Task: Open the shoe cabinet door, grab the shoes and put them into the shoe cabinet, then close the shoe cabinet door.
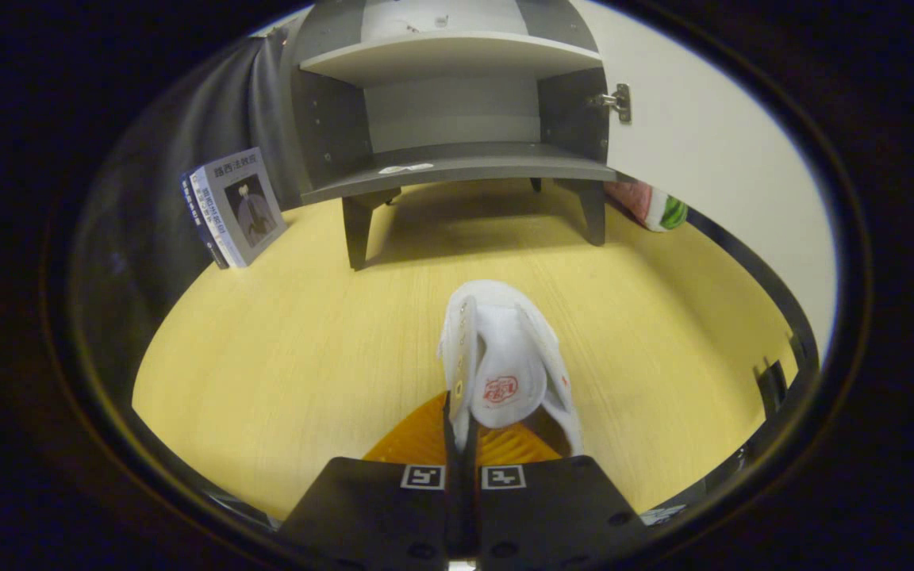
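Note:
A white shoe (505, 357) with a red logo on its tongue hangs just ahead of my fingers, toe pointing away. My gripper (461, 432) is shut on the shoe's left side wall, the two fingers pressed close together with the wall pinched between them. The shoe is lifted over the yellow wooden tabletop (282, 357). Beyond it stands the grey shoe cabinet (457, 119) on short legs, its white door (711, 143) swung open to the right on a metal hinge (620, 101). Both shelves inside look bare apart from a small white sticker on the lower one.
Books (235, 206) lean against the dark wall left of the cabinet. A pink and green packet (655, 205) lies behind the open door, right of the cabinet's legs. The table's edge curves round on the right, with a dark clamp (770, 385) on it.

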Tool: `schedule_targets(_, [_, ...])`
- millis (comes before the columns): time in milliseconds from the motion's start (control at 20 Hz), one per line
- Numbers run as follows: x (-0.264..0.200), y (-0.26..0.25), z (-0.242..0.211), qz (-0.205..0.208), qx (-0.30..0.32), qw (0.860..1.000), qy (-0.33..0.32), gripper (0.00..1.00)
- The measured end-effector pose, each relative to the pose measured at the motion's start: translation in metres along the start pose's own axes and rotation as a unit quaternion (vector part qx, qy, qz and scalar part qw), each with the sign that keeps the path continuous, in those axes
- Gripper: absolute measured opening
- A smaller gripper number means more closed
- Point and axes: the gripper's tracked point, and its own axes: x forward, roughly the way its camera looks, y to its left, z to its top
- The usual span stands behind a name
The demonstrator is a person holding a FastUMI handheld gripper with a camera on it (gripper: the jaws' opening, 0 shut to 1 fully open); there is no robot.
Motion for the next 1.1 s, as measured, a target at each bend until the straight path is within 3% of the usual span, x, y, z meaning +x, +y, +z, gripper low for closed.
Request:
schedule_targets(400, [-0.049, -0.012, 0.036, -0.003, 0.002, 1.000, -0.015, 0.02])
schedule_targets(800, [-0.134, -0.015, 0.145, -0.028, -0.020, 0.997, -0.070, 0.02])
schedule_targets(1100, [-0.182, -0.003, 0.225, -0.023, -0.012, 0.993, -0.111, 0.02])
